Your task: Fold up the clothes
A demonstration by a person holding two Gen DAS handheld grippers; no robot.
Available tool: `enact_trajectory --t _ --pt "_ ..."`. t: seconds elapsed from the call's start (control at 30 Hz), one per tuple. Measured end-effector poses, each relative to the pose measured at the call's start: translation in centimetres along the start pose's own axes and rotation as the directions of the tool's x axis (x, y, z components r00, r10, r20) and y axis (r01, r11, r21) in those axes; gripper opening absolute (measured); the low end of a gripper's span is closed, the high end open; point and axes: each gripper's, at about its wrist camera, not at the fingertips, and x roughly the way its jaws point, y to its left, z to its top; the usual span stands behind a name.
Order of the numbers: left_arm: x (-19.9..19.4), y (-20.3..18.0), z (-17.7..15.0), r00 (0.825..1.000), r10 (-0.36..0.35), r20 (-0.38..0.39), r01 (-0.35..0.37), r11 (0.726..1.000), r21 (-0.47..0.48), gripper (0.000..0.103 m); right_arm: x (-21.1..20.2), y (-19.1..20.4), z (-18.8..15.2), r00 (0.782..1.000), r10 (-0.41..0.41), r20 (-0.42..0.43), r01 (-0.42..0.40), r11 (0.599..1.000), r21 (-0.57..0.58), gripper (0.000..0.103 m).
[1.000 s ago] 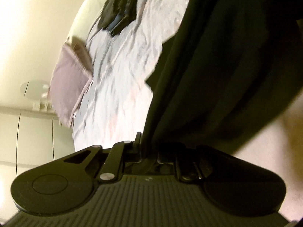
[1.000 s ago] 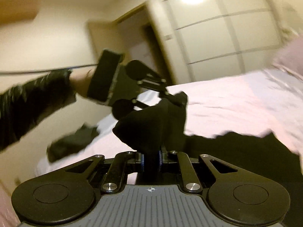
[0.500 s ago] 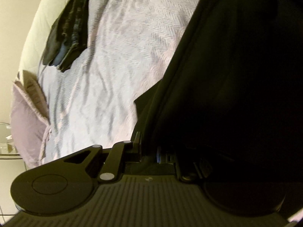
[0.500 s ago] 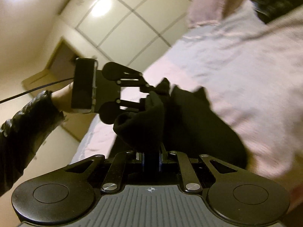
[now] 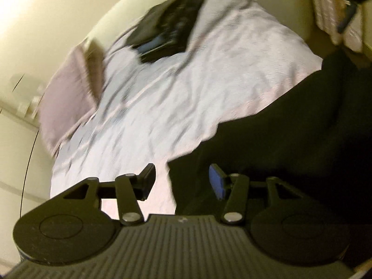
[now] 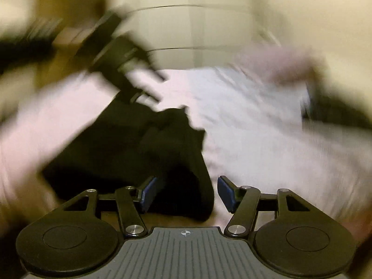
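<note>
the left gripper point(image 5: 182, 181), a black two-finger tool with blue pads, is showing its fingers spread apart with nothing between them; the pale bedding and the edge of the dark cloth are lying beyond the gap. the right gripper point(image 6: 186, 194), of the same build, is likewise standing released, its blue pads point(image 6: 229, 194) separated and gripping nothing. the task item, a black fabric garment point(image 5: 290, 130), is lying spread on the bed, covering the right and lower right part of the left wrist view and reaching up to the left gripper's right finger. in the right wrist view the same black fabric garment point(image 6: 130, 148) is resting in a rumpled heap on the bed just ahead of the gripper, its near end sitting in line with the open jaws; whether it is touching the pads cannot be told. the bed is carrying a wrinkled pale lilac bedspread point(image 5: 186, 88). a pale pink pillow point(image 5: 67, 93) is lying at the left edge of the bed. a stack of dark folded clothes point(image 5: 169, 34) is sitting on the far part of the bedspread, well apart from the black garment. in the right wrist view the left gripper point(image 6: 130, 69) is appearing as a heavily blurred black shape above the far end of the garment.
</note>
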Motion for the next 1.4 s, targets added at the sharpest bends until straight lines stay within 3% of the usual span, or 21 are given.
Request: enact_trajectory --t 0.03,0.1,0.17,0.23,0.4,0.47,0.53,0.6,0.67,0.77,0.97,1.13,1.17,1.23,1.3,1.4 --pt "-0.8 -0.1 -0.7 1.000 0.006 -0.010 -0.007 1.000 -0.027 0.047 0.0 1.2 0.1 1.000 0.002 -0.015 -0.004 0.991 -0.133 0.061" --pt "-2.5 -0.2 -2.0 0.999 0.019 -0.030 -0.021 0.996 -0.081 0.047 0.1 3.3 -0.1 0.999 -0.017 -0.046 -0.001 0.926 -0.377 0.061" --pt "-4.4 -0.7 -3.3 0.999 0.022 -0.046 -0.028 0.991 -0.133 0.047 0.2 5.1 -0.7 0.997 -0.049 -0.056 0.007 0.814 -0.581 0.061" --pt "-6.8 -2.6 -4.6 0.999 -0.005 -0.039 -0.002 0.985 -0.174 0.046 0.7 6.3 -1.2 0.996 -0.068 -0.049 0.013 0.700 -0.714 0.061" --pt "-11.4 -8.4 -5.6 0.994 -0.094 0.058 0.104 0.973 -0.208 0.046 3.5 7.4 -2.1 0.997 -0.074 -0.037 0.008 0.523 -0.852 0.061" --pt "-11.8 -10.6 -5.7 0.989 -0.135 0.066 0.146 0.968 -0.204 0.045 4.6 7.6 -2.9 0.996 -0.076 -0.041 -0.002 0.450 -0.893 0.061" --pt "-11.5 -12.0 -6.0 0.989 -0.133 0.058 0.143 0.967 -0.210 0.044 5.5 7.7 -3.7 0.996 -0.072 -0.059 -0.028 0.373 -0.927 0.061" --pt "-10.9 -12.2 -6.4 0.988 -0.141 0.061 0.152 0.957 -0.248 0.044 6.2 7.6 -4.1 0.994 -0.067 -0.091 -0.064 0.330 -0.942 0.059" --pt "-10.4 -11.5 -6.7 0.985 -0.155 0.074 0.171 0.938 -0.301 0.044 6.3 7.0 -3.5 0.991 -0.049 -0.122 -0.094 0.379 -0.920 0.034" --pt "-10.5 -10.3 -6.5 0.986 -0.142 0.091 0.164 0.932 -0.324 0.044 5.9 5.9 -2.5 0.988 -0.048 -0.146 -0.109 0.453 -0.885 0.020" --pt "-9.8 -10.1 -5.6 0.982 -0.154 0.105 0.180 0.933 -0.311 0.044 3.6 4.5 -2.3 0.987 -0.085 -0.135 -0.062 0.574 -0.817 0.015" --pt "-9.5 -10.4 -5.5 0.982 -0.163 0.093 0.184 0.933 -0.308 0.044 3.4 5.3 -4.2 0.984 -0.093 -0.154 -0.065 0.616 -0.785 0.016" --pt "-9.9 -10.3 -5.6 0.983 -0.158 0.090 0.178 0.938 -0.299 0.044 2.9 5.1 -3.9 0.984 -0.089 -0.157 -0.063 0.641 -0.765 0.016" --pt "-10.8 -10.2 -5.8 0.987 -0.138 0.082 0.156 0.946 -0.285 0.045 1.9 4.6 -3.0 0.983 -0.078 -0.168 -0.066 0.701 -0.710 0.017" --pt "-11.7 -10.1 -6.1 0.991 -0.115 0.076 0.131 0.952 -0.275 0.045 0.7 3.6 -2.3 0.980 -0.051 -0.192 -0.077 0.795 -0.601 0.018" --pt "-12.8 -9.7 -6.3 0.994 -0.083 0.071 0.100 0.957 -0.271 0.045 -0.5 0.6 -0.9 0.966 0.043 -0.255 -0.112 0.959 -0.262 0.026"
